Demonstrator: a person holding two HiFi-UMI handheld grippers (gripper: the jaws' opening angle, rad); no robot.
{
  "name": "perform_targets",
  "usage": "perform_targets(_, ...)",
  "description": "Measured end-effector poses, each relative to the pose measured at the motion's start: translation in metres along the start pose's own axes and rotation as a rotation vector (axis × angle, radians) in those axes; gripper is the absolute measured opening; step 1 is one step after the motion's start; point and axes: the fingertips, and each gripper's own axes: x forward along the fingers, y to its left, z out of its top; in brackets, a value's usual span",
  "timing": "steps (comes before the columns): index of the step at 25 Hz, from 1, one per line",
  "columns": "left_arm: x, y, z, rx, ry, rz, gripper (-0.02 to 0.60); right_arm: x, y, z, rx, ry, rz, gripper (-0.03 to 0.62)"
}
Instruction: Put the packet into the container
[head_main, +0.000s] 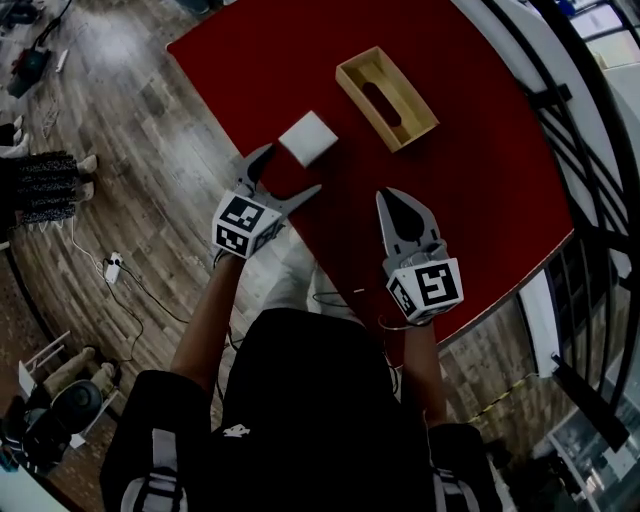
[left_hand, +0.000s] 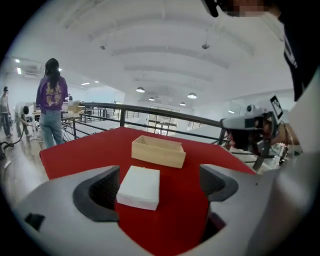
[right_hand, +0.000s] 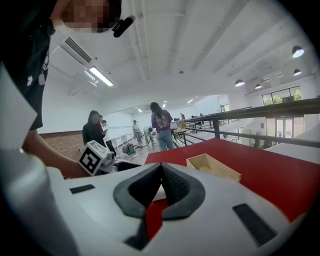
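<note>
Left gripper (head_main: 293, 170) spread wide to straddle the packet (head_main: 307, 137) near the container (head_main: 366, 108), ready to pinch; right gripper (head_main: 390, 200) closed, empty, waiting.

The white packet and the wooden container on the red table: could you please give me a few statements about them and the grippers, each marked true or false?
1. The white square packet lies inside the light wooden open-topped container. False: it lies on the red table, apart from the container.
2. The left gripper has its jaws apart and points at the packet, which is not clamped. True.
3. The right gripper holds the packet. False: its jaws are together with nothing between them.
4. The container sits farther from the person than the packet does. True.
</note>
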Motion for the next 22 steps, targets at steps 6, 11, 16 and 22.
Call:
perform_targets(6,0.054,0.043,-0.044,0.097,0.185,0.013,0.584,0.016,0.001,-0.014,-0.009,0.036,0.007,0.021)
perform_targets(11,0.079,0.043,-0.075,0.15,0.302,-0.053,0.586,0.019,-0.001,-0.022,-0.003,0.054,0.007,0.021)
perform_targets(16,0.08,0.038,-0.083,0.15,0.358,-0.088,0.423,0.016,-0.004,-0.029,0.001,0.067,-0.004,0.021)
perform_targets(22,0.078,0.039,-0.071,0.138,0.353,-0.071,0.399,0.016,-0.006,-0.031,0.005,0.072,-0.008,0.021)
